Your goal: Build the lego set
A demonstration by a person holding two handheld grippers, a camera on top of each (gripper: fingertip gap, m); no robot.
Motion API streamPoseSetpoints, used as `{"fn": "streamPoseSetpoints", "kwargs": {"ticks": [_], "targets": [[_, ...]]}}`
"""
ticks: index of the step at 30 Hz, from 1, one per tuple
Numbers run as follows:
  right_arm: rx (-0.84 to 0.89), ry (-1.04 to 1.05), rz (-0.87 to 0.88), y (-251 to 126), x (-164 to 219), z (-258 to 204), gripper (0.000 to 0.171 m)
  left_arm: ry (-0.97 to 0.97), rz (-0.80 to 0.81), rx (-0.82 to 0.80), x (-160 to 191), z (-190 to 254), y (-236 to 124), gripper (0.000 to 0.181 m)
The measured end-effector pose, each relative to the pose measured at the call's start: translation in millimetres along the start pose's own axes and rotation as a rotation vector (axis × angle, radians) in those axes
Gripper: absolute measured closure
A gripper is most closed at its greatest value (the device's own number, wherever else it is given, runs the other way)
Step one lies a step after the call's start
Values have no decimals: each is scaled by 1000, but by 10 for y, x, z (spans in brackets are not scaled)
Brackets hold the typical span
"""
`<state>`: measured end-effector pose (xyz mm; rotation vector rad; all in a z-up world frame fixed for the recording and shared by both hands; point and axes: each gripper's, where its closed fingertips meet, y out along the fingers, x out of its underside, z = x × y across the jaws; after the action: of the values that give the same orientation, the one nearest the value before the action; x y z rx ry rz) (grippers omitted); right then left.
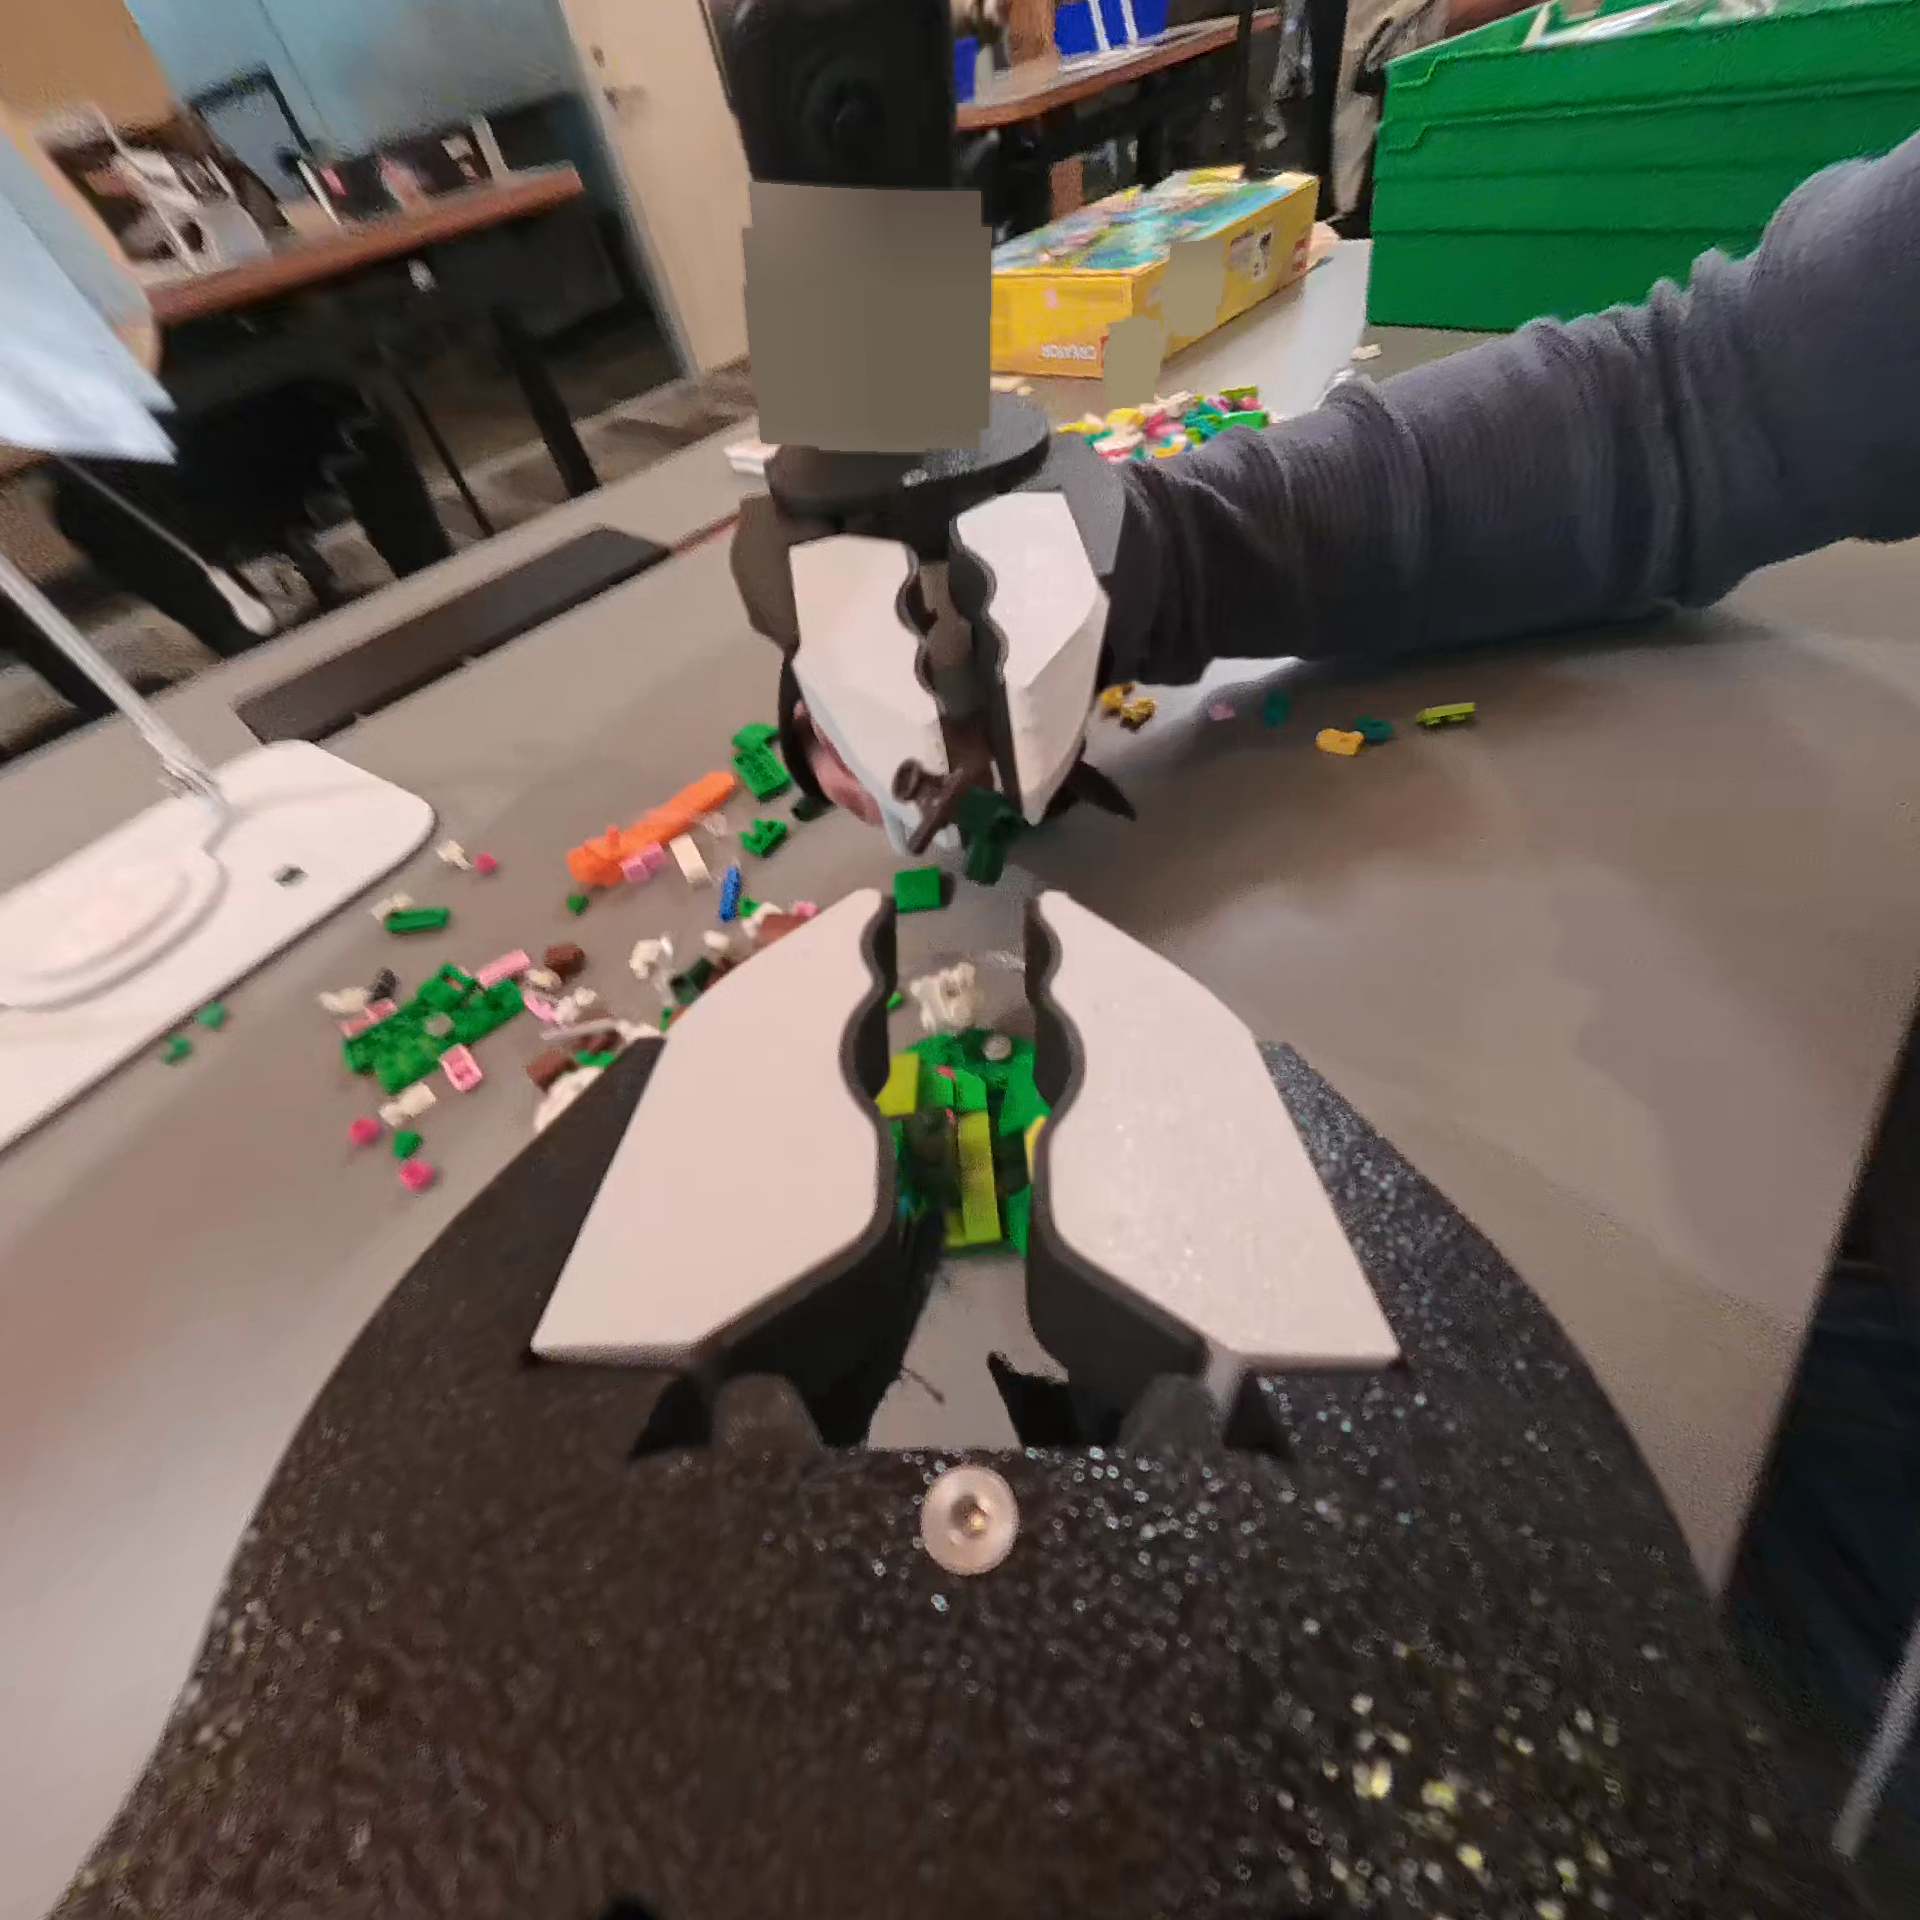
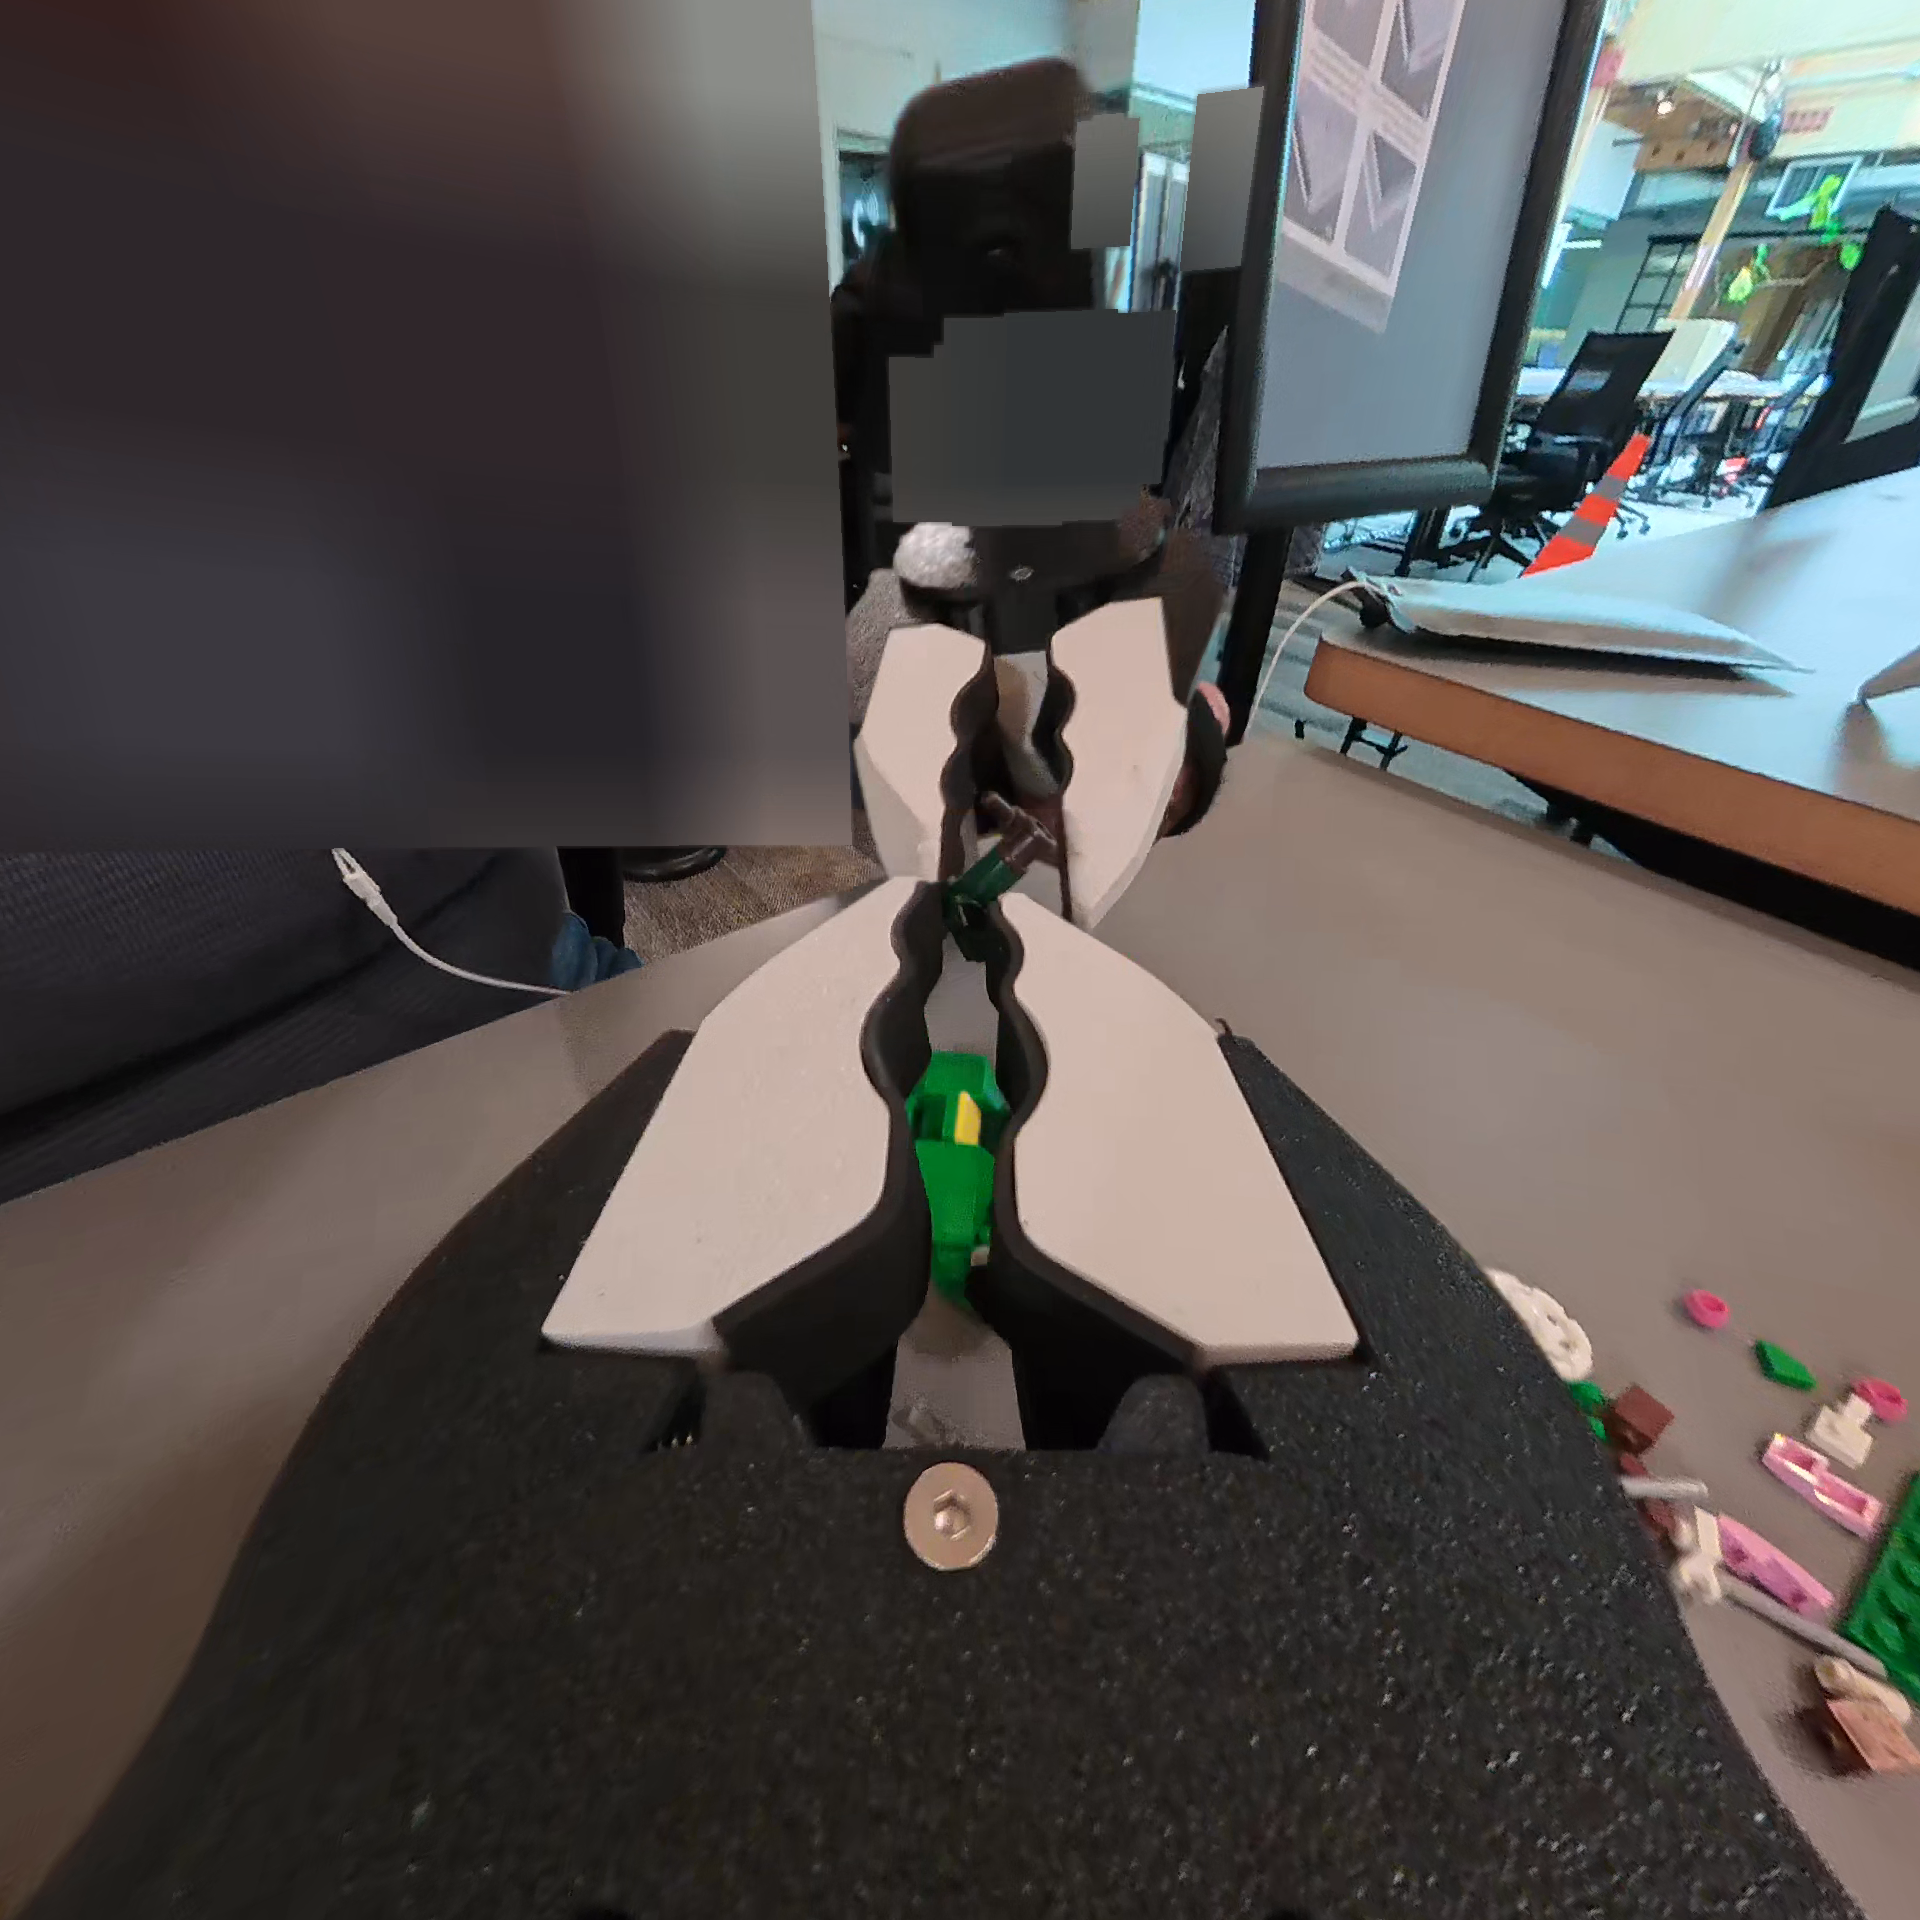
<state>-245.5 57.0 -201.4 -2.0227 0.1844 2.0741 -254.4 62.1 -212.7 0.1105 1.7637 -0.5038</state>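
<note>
My right gripper [image 2: 956,906] is shut on a small brown branch with a dark green leaf piece [image 2: 982,883]. In the left wrist view it hangs tips-down [image 1: 966,821] with the branch and leaf [image 1: 940,800] sticking out below. My left gripper [image 1: 961,914] is open and empty, facing the right one just short of the leaf. Its white fingers [image 2: 1117,748] show beyond the branch in the right wrist view. A green and lime build [image 1: 961,1132] sits on the grey table under both grippers, seen through the finger gaps [image 2: 951,1174].
Loose bricks lie to the left: a green plate cluster [image 1: 447,1029] and an orange piece [image 1: 649,831]. A white stand base [image 1: 156,904] sits far left. A yellow box [image 1: 1143,270], a brick pile [image 1: 1174,416] and a green crate [image 1: 1642,166] stand behind. Pink bricks [image 2: 1818,1496] lie nearby. My two grippers' fingertips are within a few centimetres of each other.
</note>
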Motion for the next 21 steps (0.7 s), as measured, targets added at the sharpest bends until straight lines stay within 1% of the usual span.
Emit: {"fn": "streamPoseSetpoints", "kwargs": {"ticks": [3, 6, 9, 21], "targets": [[2, -19, 16, 25, -48, -12, 164, 111, 2, -48, -56, 48, 46, 161], [-7, -15, 42, 27, -92, -28, 164, 194, 27, -113, -120, 40, 32, 170], [-13, 1, 67, 19, -120, -31, 164, 218, 44, -132, -152, 39, 19, 175], [-21, 29, 36, 26, -86, -49, 163, 330, 33, -167, -124, 53, 24, 176]]}}
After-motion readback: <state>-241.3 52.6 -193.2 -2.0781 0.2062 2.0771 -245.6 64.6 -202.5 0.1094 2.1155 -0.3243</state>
